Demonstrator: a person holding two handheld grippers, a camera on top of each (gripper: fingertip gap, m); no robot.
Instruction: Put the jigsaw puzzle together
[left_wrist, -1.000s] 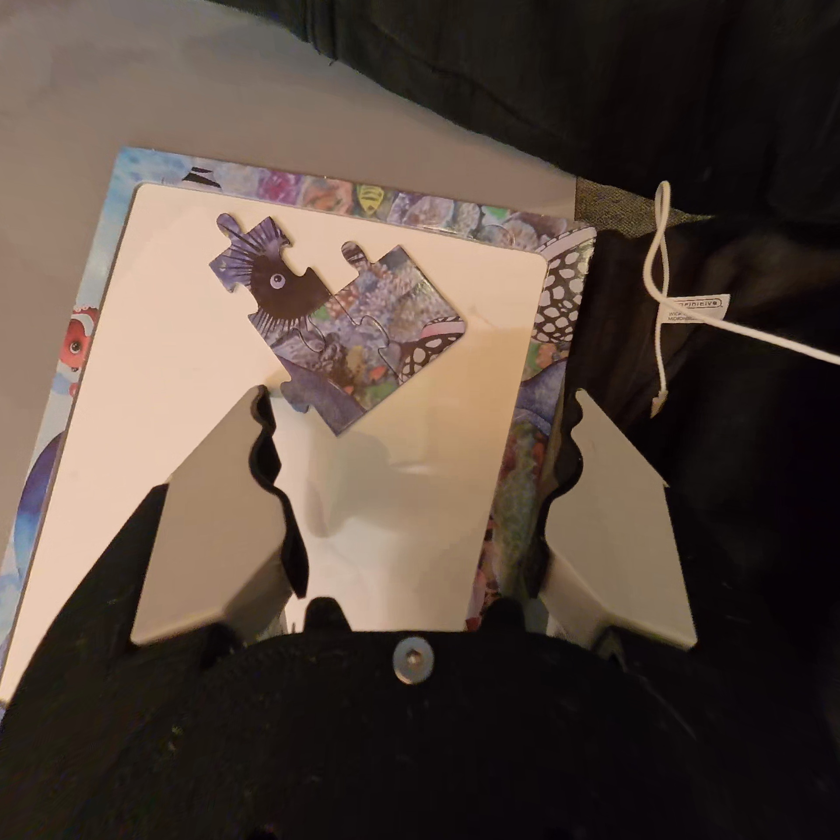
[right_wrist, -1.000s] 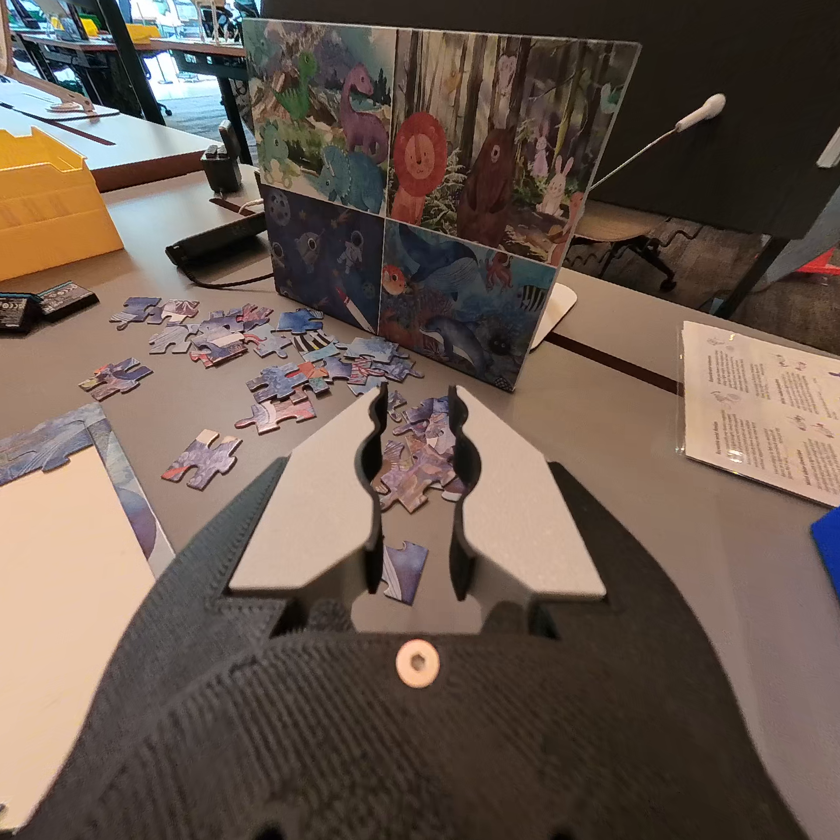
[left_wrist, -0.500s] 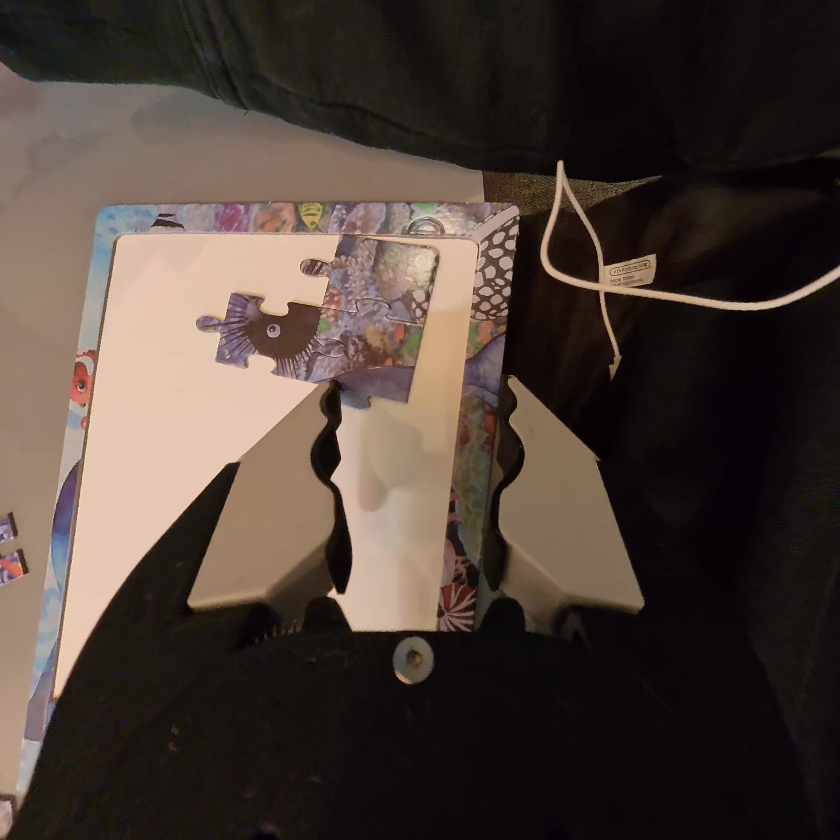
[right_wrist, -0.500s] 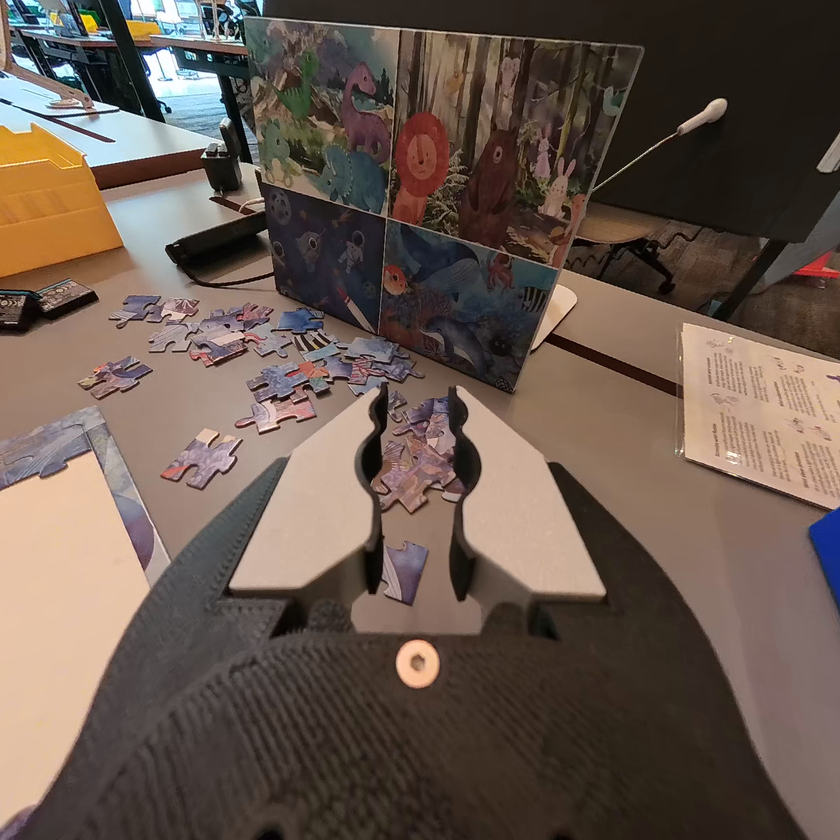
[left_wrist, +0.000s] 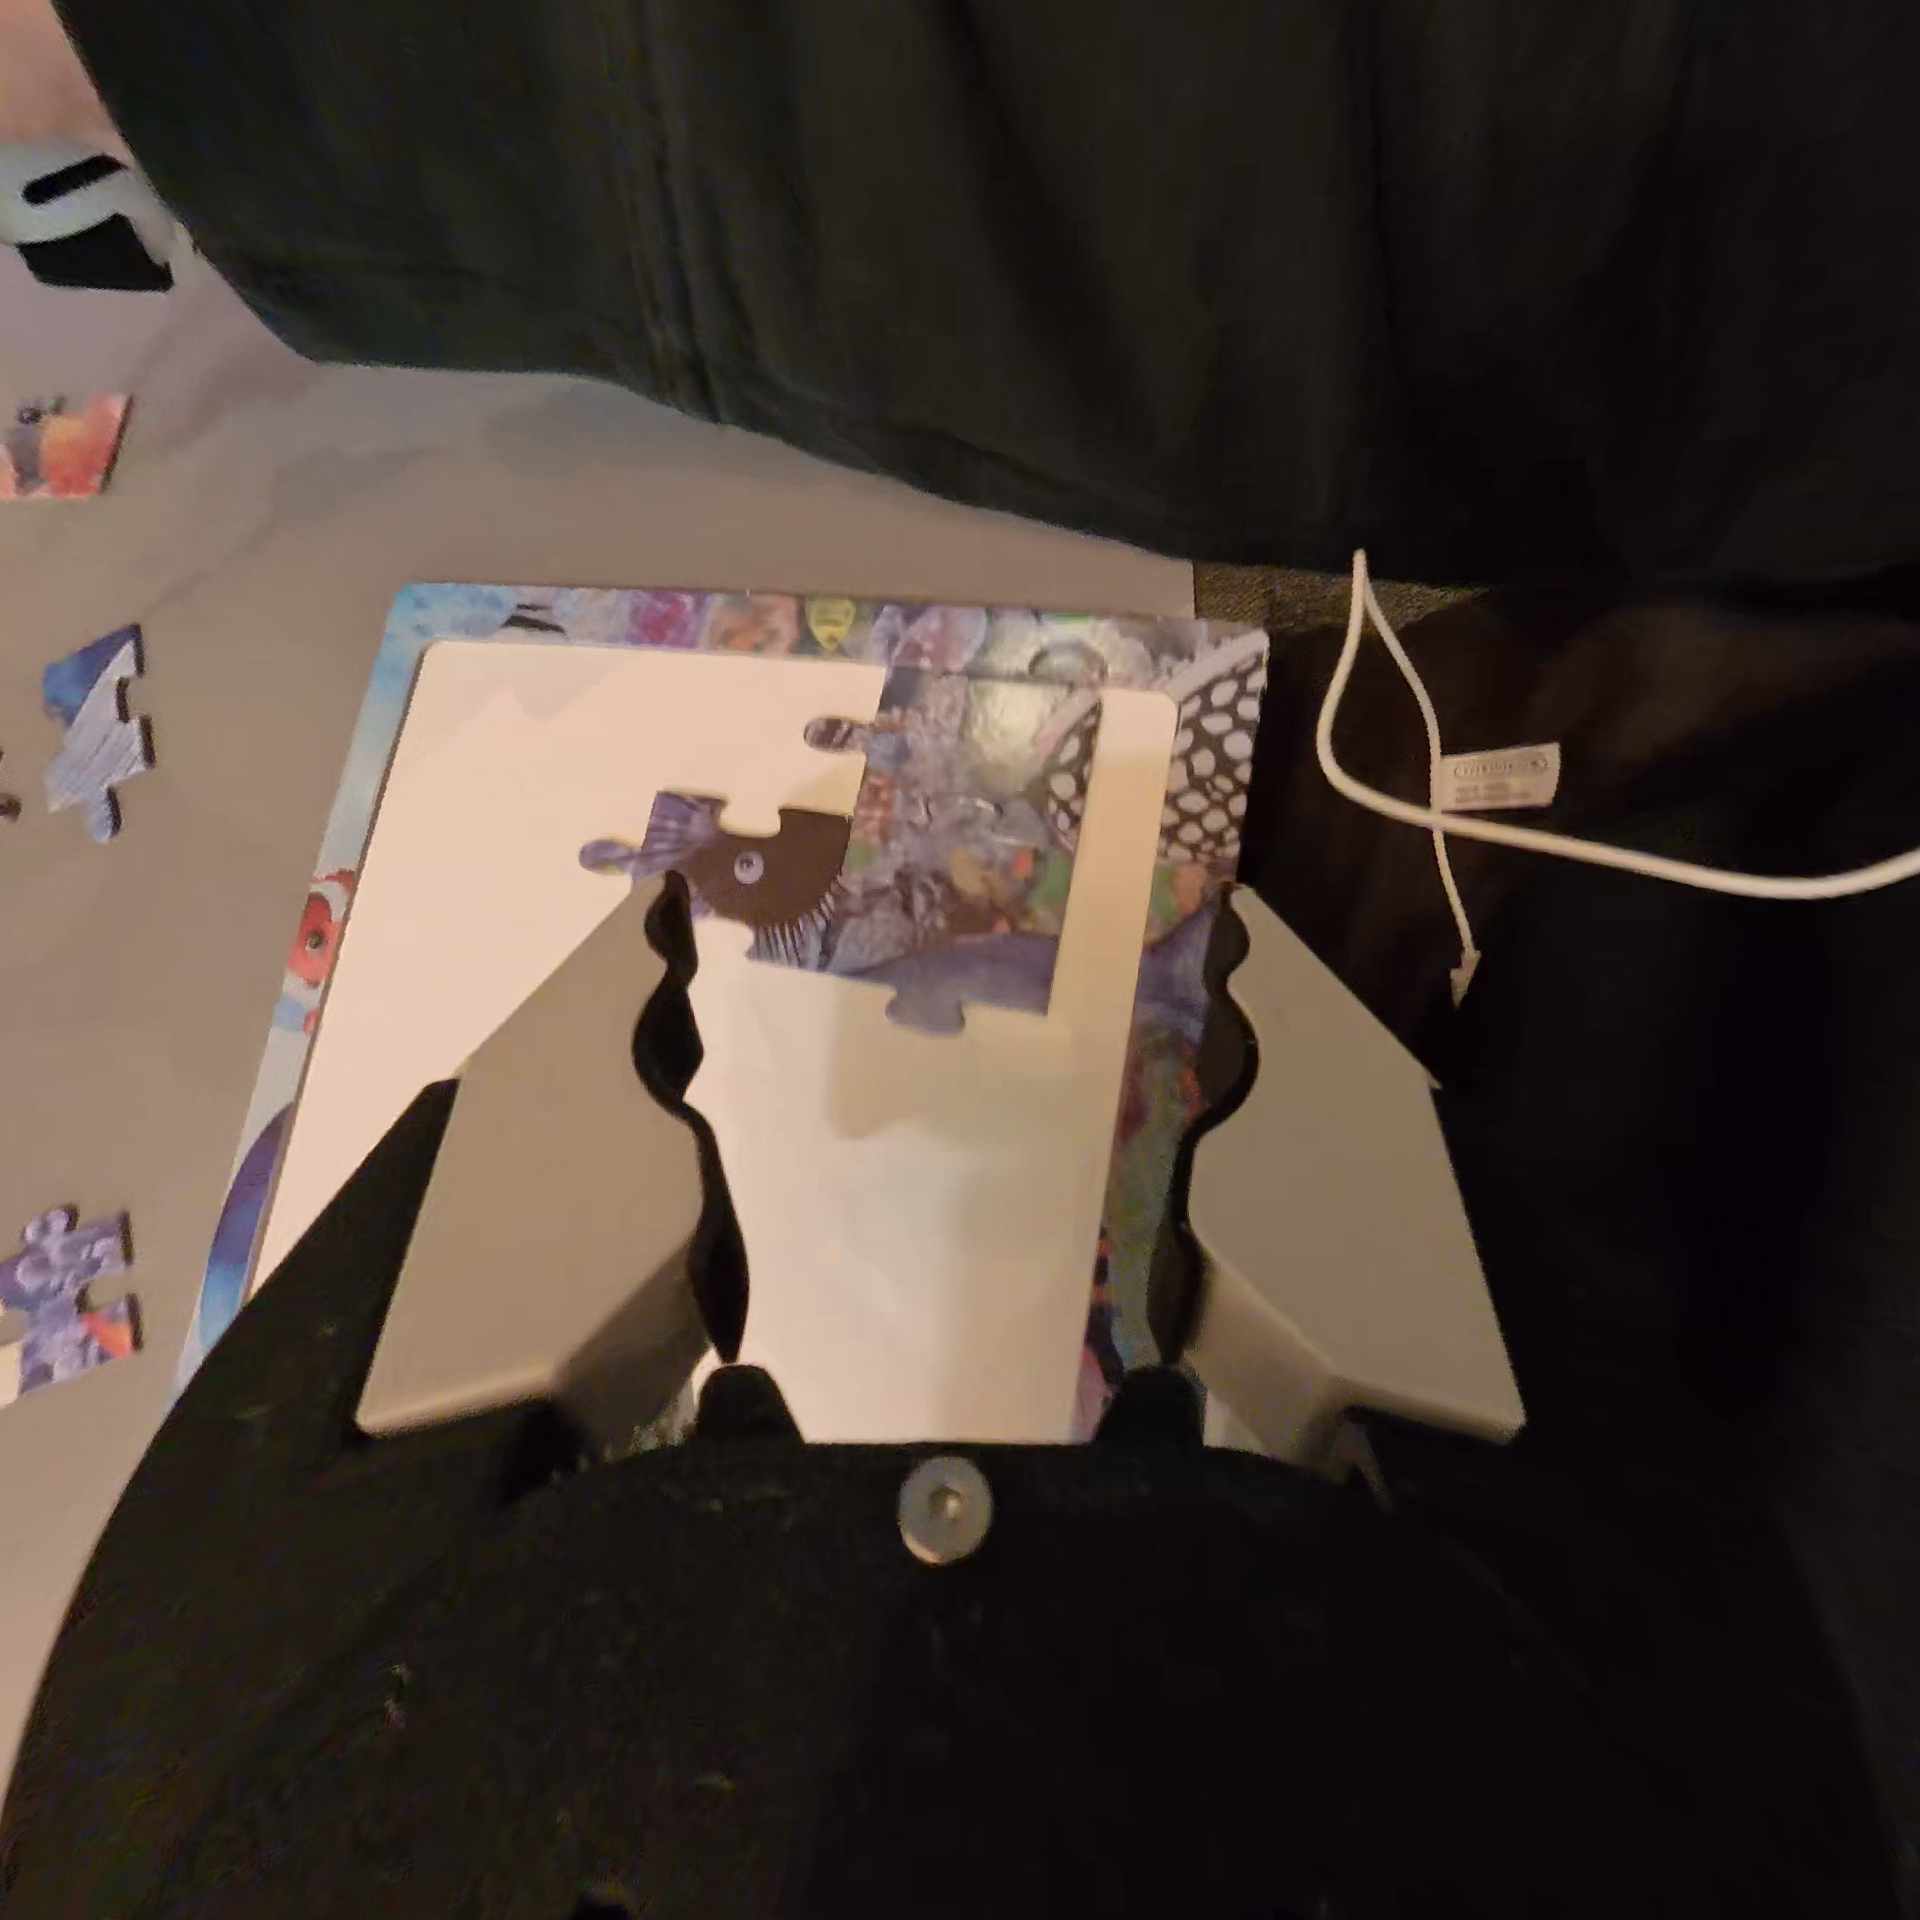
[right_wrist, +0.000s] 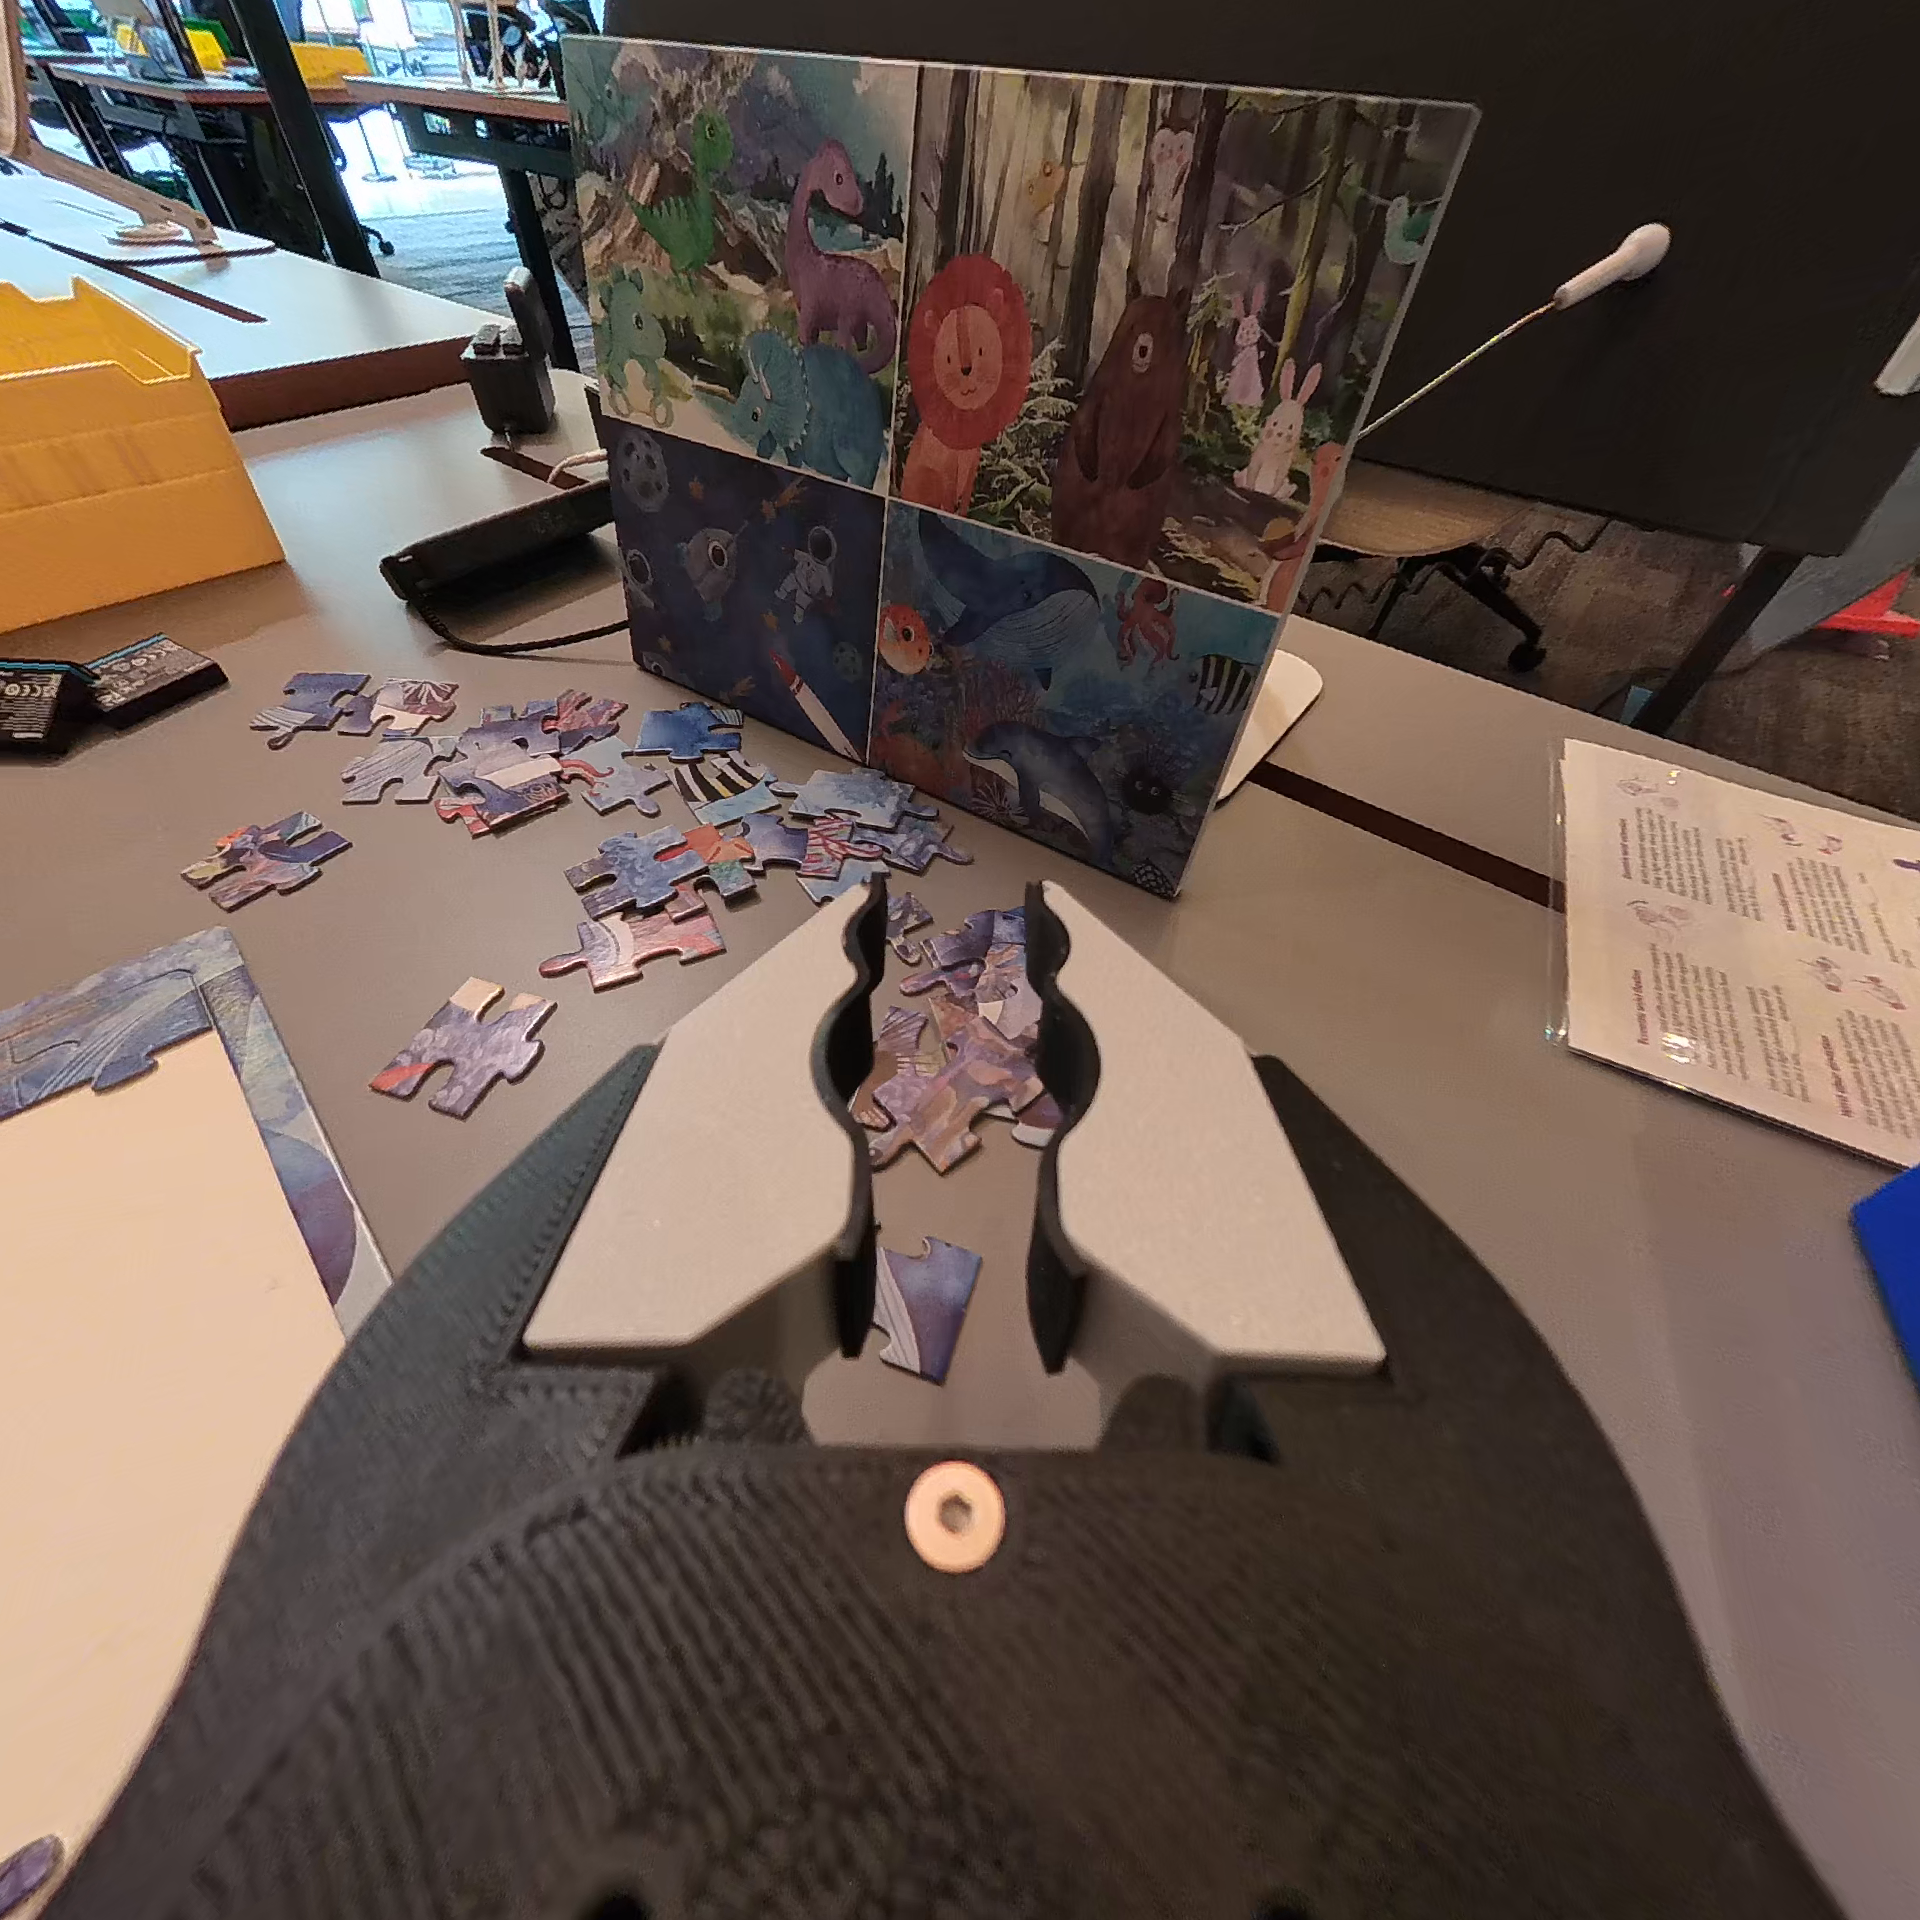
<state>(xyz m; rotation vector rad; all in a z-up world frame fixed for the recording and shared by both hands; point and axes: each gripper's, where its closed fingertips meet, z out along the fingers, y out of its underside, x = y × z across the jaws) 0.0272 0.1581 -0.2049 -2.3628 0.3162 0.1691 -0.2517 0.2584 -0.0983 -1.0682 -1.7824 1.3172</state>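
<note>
Joined cluster (left_wrist: 914, 883) lying in the tray (left_wrist: 623, 613) corner ahead of the left gripper (left_wrist: 945, 904), spread wide, tip beside the dark fish, probably for nudging flush. Loose pieces (right_wrist: 644, 821) scattered ahead of the right gripper (right_wrist: 956, 914), narrowly parted, empty, apparently waiting.

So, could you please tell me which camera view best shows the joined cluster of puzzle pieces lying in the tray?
The left wrist view: the joined cluster lies unobstructed near the puzzle tray's far right corner, just past the open left claw. The right wrist view catches only a bare corner of the tray, with no cluster visible.
</note>
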